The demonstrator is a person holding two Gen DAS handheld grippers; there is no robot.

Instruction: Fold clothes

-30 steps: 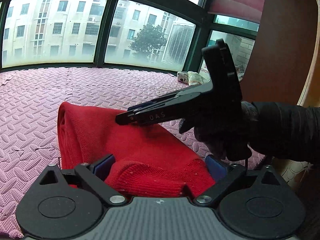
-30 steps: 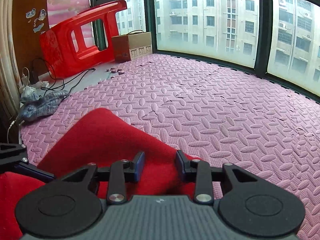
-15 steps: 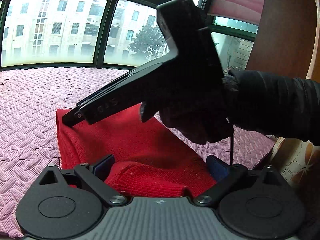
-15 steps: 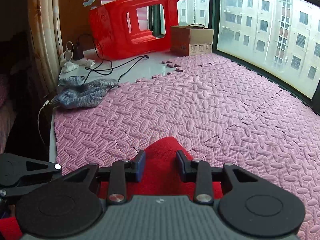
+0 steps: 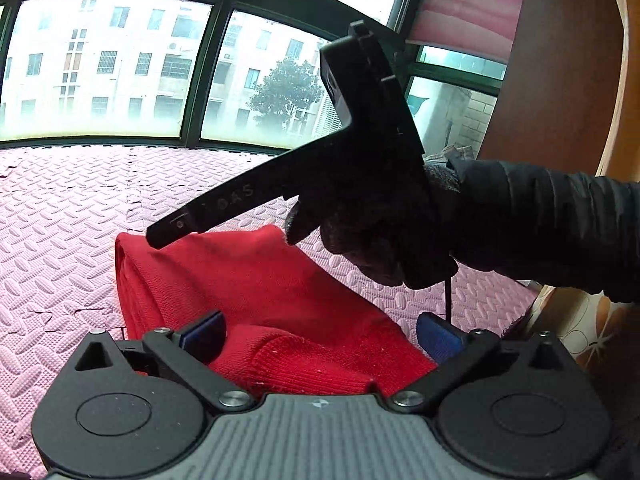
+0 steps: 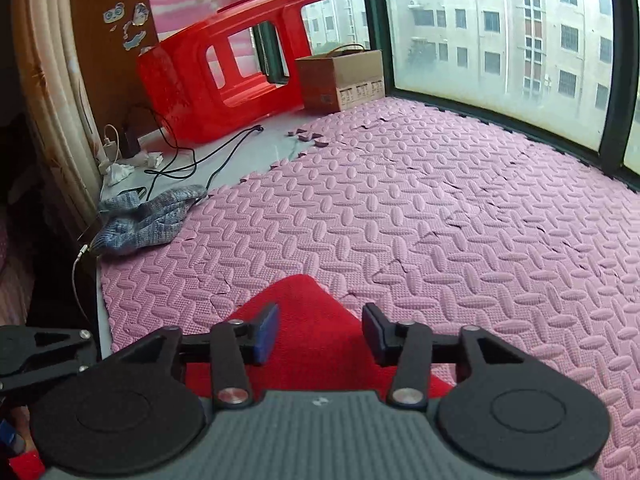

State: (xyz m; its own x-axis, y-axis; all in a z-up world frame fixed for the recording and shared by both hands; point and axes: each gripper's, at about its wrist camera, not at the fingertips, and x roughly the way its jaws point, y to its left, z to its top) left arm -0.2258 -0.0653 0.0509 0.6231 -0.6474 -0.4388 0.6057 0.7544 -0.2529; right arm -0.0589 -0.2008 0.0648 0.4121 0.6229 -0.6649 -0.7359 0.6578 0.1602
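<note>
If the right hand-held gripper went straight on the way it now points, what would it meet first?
Probably the red garment lying between its open fingers, then the pink foam mat beyond; depth is hard to judge, so the right hand-held gripper may pass just above the cloth.

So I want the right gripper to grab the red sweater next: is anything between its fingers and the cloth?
Nothing visible. The right gripper hangs open directly over the red sweater on the pink foam mat, with only air between. The grey knit garment and red stool lie well off to the side.
</note>
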